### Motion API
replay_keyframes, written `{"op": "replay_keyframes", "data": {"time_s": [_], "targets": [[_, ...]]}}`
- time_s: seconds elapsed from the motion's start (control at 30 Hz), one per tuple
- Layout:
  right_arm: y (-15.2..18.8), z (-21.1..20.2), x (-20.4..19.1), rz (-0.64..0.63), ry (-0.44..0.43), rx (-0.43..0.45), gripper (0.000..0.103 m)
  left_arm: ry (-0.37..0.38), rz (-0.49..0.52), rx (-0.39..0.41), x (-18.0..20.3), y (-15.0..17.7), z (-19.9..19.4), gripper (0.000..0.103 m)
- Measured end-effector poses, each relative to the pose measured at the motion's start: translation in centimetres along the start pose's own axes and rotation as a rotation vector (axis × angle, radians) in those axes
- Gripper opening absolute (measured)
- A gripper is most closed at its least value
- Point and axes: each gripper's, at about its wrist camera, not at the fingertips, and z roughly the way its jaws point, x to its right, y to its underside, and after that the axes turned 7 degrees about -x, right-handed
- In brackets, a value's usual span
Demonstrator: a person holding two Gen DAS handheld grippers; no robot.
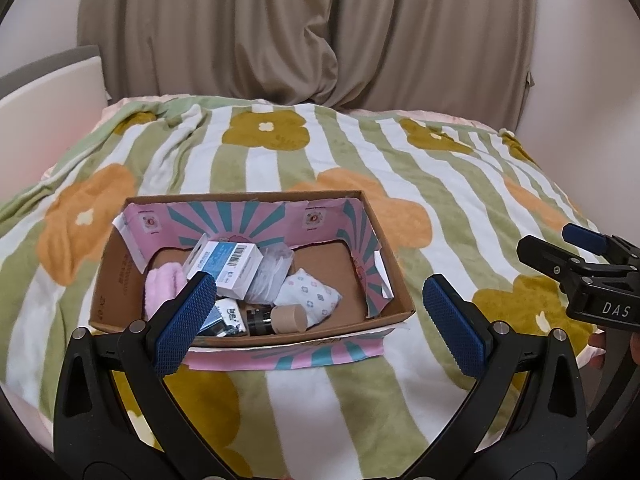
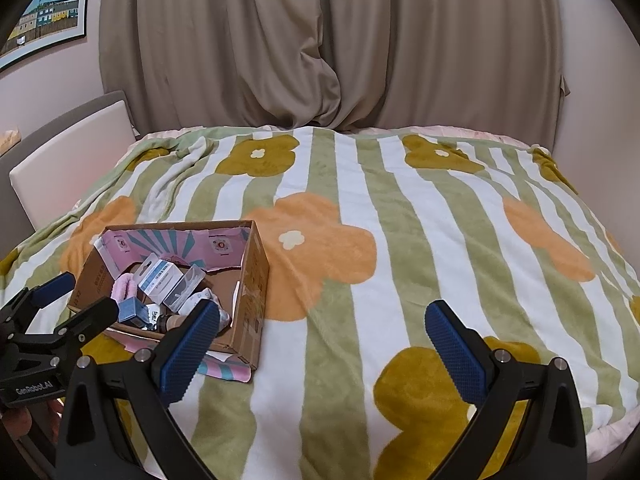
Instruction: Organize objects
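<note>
Floral blanket (image 1: 360, 400), box (image 1: 120, 280) ahead of left tool (image 1: 320, 320)

Beige curtains (image 2: 332, 44) behind the bed — framed picture (image 2: 48, 12) on pink wall (image 2: 592, 60).

This is a bedroom in a home. A bed fills most of both views, covered by a plush blanket (image 2: 400, 240) with green and white stripes and large orange and mustard flowers, a pale pink sheet edge (image 2: 612, 428) showing beneath it at the near right. Along the left side runs a padded cream headboard (image 2: 68, 168). Heavy beige curtains (image 2: 320, 40) hang floor-length at the far end, closed across the wall. The walls are soft pink, and a framed picture of colourful houses (image 2: 44, 12) hangs at the far left.
</note>
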Motion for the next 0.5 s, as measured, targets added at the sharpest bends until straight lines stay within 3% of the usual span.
{"op": "replay_keyframes", "data": {"time_s": [0.3, 0.5], "targets": [[-0.06, 0.07, -0.07, 0.0, -0.004, 0.002, 0.102, -0.052, 0.013, 0.008, 0.24, 0.02, -0.1, 0.103], [-0.13, 0.41, -0.33, 0.0, -0.007, -0.002, 0.102, -0.036, -0.021, -0.027, 0.12, -0.06, 0.73, 0.103]]}}
